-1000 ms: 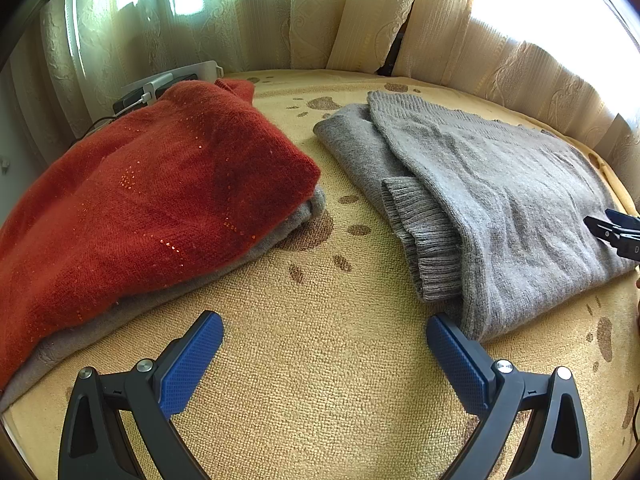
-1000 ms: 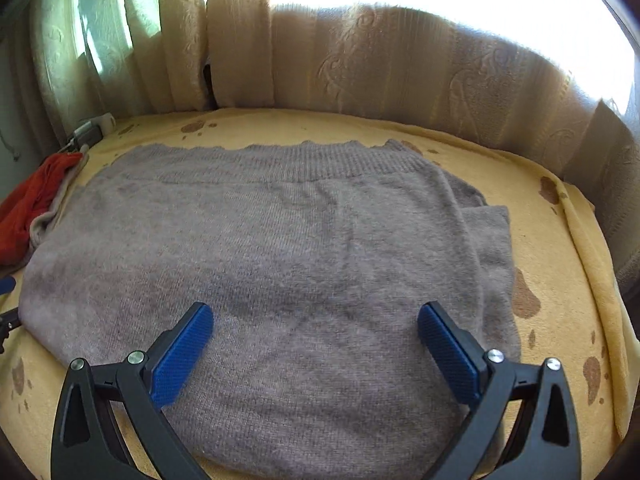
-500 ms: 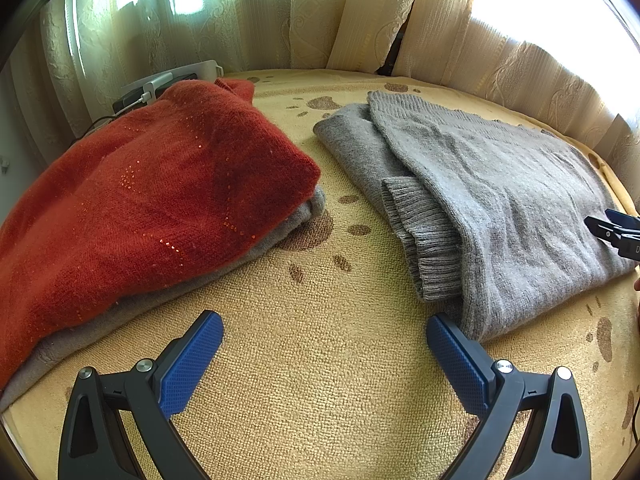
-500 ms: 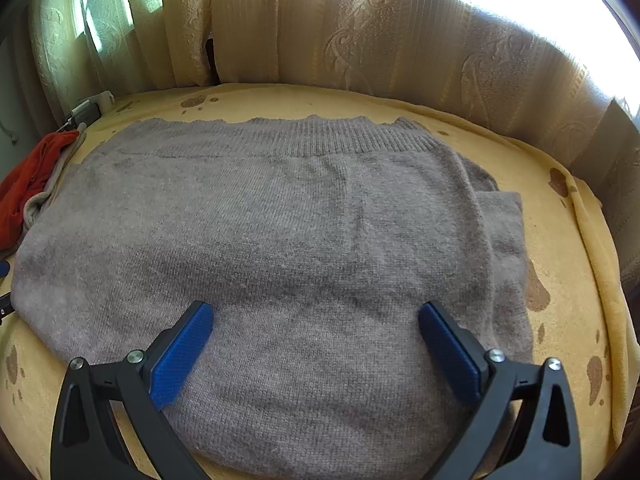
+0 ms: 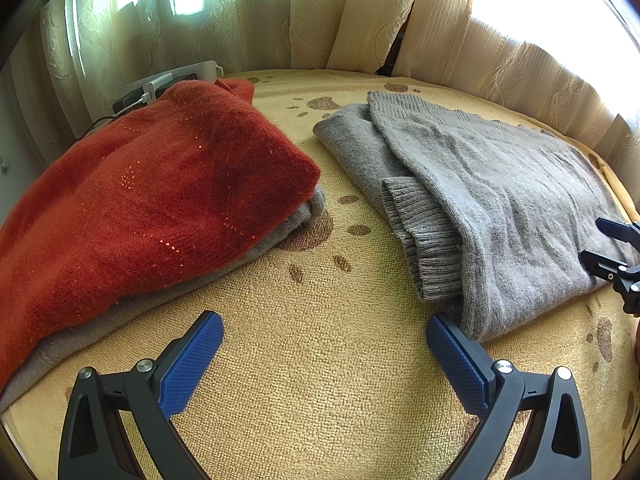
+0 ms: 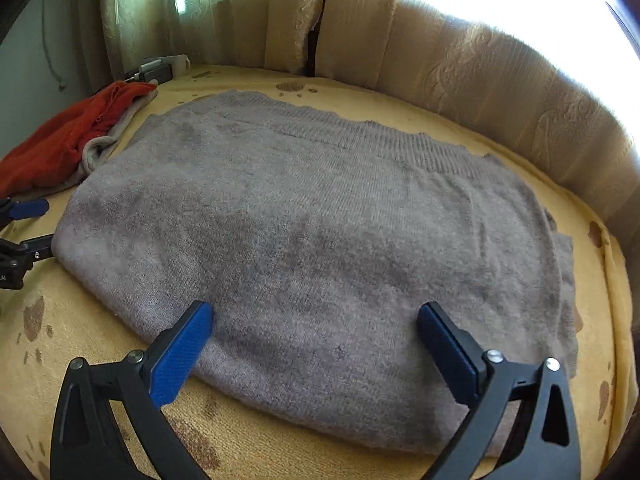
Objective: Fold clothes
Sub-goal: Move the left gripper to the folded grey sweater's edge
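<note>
While both tongs gape empty | left tongs (image 5: 324, 342) over yellow spotted blanket (image 5: 320, 380) | right tongs (image 6: 314, 330) above folded grey knitted sweater (image 6: 320, 220)

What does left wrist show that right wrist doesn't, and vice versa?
Left wrist only: the ribbed sleeve cuff folded over the grey sweater's side, the full top of the red sweater lying on a pale grey garment, and bare blanket between the open left gripper's fingers.

Right wrist only: the grey sweater's far right edge, and the open right gripper over the sweater's near edge.

Both: grey sweater, red sweater, yellow blanket, curtains, white device, and each view catches the other gripper at its edge.
</note>
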Demonstrator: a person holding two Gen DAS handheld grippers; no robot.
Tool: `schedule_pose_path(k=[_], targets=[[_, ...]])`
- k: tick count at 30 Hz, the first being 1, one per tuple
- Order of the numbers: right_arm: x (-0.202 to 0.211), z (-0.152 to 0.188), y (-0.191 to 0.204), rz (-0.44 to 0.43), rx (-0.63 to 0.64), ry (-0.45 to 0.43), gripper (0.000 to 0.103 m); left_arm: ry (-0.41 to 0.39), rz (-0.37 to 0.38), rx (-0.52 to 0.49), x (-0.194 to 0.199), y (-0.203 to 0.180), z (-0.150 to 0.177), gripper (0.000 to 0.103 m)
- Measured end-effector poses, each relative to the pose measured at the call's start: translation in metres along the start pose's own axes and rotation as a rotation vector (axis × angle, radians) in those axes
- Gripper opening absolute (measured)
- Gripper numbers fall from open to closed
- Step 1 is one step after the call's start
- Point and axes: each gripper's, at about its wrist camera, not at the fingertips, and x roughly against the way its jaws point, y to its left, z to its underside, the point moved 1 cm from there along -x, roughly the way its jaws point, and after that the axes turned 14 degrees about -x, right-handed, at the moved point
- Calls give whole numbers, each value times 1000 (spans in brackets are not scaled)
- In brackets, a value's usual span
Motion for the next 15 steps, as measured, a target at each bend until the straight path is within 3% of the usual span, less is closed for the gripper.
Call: schedule_pose_path(k=[8,9,11,13,15], targets=[[2,3,4,21,19,-10,103,1,16,68,3,7,-2,103],[3,4,8,28,31,-26,99,-11,29,86,7,9,-1,103],[9,6,16,32,55,-62,82,-56,50,121,22,11,-2,103],[14,7,22,24,59,-81,54,-108,46,119,43,8,-9,103],[17,7,28,48,77,-113,53,-164,22,90,67,4,-21,103]])
